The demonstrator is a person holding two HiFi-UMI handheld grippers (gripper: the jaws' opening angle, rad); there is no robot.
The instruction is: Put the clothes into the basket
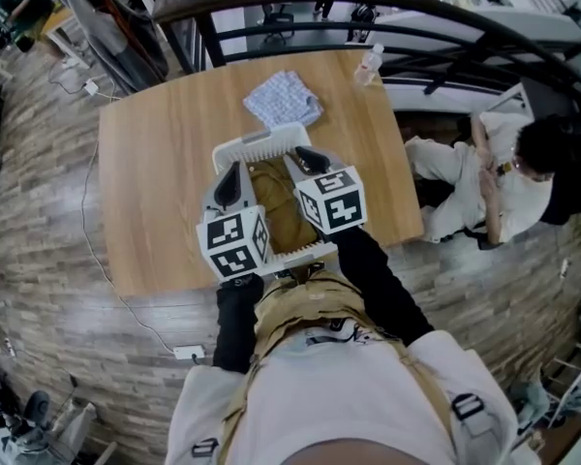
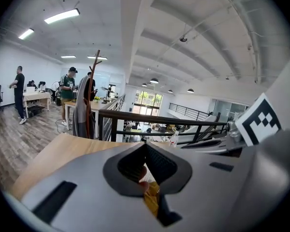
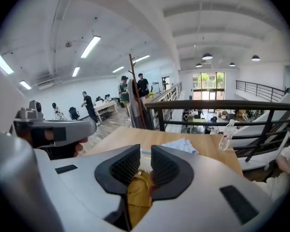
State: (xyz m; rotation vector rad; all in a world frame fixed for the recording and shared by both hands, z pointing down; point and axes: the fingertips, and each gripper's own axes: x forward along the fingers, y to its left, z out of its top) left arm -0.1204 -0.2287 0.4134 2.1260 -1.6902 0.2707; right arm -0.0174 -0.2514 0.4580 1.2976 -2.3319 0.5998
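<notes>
While held over the basket (image 1: 263, 146), left claw (image 1: 234, 176) grips mustard garment (image 1: 277, 201); right claw (image 1: 309, 157) is closing on it.

Wooden table (image 1: 165, 192), plank floor (image 1: 39, 260), black railing (image 3: 222, 104).

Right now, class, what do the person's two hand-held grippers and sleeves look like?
The left gripper and right gripper each have light grey bodies, dark ribbed pads, and a white cube printed with black square markers. Black long sleeves cover both arms.
</notes>
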